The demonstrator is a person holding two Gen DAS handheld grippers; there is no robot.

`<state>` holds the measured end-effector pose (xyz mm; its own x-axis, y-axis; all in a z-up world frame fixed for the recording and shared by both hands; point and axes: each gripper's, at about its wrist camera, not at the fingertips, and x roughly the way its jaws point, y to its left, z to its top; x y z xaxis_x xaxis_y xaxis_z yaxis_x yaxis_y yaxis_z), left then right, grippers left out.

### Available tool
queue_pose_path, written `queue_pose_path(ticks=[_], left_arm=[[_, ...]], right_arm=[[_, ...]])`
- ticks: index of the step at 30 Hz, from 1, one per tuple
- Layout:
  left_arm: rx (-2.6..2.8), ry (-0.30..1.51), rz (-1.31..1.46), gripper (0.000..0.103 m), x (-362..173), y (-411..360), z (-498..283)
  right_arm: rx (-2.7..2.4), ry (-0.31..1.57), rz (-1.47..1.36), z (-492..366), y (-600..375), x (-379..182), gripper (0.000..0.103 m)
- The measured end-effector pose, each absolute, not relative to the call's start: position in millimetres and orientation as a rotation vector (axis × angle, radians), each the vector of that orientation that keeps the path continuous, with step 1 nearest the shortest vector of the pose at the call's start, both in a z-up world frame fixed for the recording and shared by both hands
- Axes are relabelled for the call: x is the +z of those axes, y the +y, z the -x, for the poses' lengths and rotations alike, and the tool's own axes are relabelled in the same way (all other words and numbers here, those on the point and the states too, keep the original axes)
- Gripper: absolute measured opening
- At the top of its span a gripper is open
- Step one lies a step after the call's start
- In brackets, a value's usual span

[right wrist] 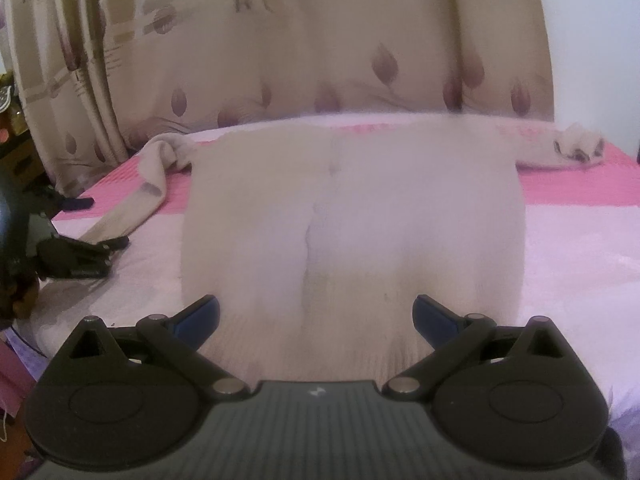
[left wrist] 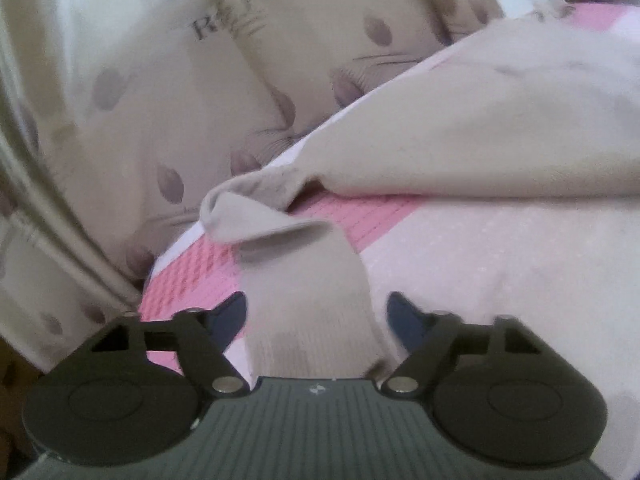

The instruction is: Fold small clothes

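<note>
left gripper [left wrist: 316, 312]: spread wide astride the sleeve [left wrist: 308, 280], for a pinch.
right gripper [right wrist: 316, 316]: released, poised over the sweater [right wrist: 352, 216] hem.

Printed lettering on the curtain [left wrist: 168, 92] behind the bed: in the left wrist view a dark serif "R" [left wrist: 202, 28] is legible, its following letters blurred. In the right wrist view the curtain [right wrist: 320, 60] carries further "R" marks [right wrist: 242, 3], upper centre and upper left; the remainder is unreadable.
</note>
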<state>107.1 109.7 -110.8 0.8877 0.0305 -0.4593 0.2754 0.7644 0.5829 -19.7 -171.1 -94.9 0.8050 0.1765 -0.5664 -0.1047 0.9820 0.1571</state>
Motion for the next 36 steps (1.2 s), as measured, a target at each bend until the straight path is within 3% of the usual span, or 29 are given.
queue_pose_path(ticks=[1, 3, 5, 9, 21, 30, 33, 36], left_arm=[[-0.167, 0.481, -0.715, 0.016, -113, 108, -105], [-0.101, 0.508, -0.737, 0.011, -122, 104, -111], [-0.024, 0.524, -0.68, 0.011, -123, 112, -119], [0.123, 0.599, -0.314, 0.01, -88, 165, -143], [0.726, 0.474, 0.099, 0.01, 36, 352, -219], [0.839, 0.664, 0.042, 0.011, 6, 404, -271], [0.974, 0.738, 0.059, 0.016, -21, 409, -263], [1.055, 0.7, -0.068, 0.02, -33, 397, -253]], right_arm=[[0.149, 0.621, -0.122, 19, -171, -96, 0.103], [0.149, 0.627, -0.129, 18, -172, -97, 0.103], [0.154, 0.632, -0.142, 17, -172, -98, 0.103], [0.15, 0.628, -0.126, 17, -172, -97, 0.103], [0.157, 0.639, -0.102, 14, -163, -97, 0.103], [0.155, 0.659, -0.082, 7, -157, -99, 0.103], [0.15, 0.648, -0.09, 7, -160, -98, 0.103], [0.144, 0.652, -0.105, 4, -166, -99, 0.103]])
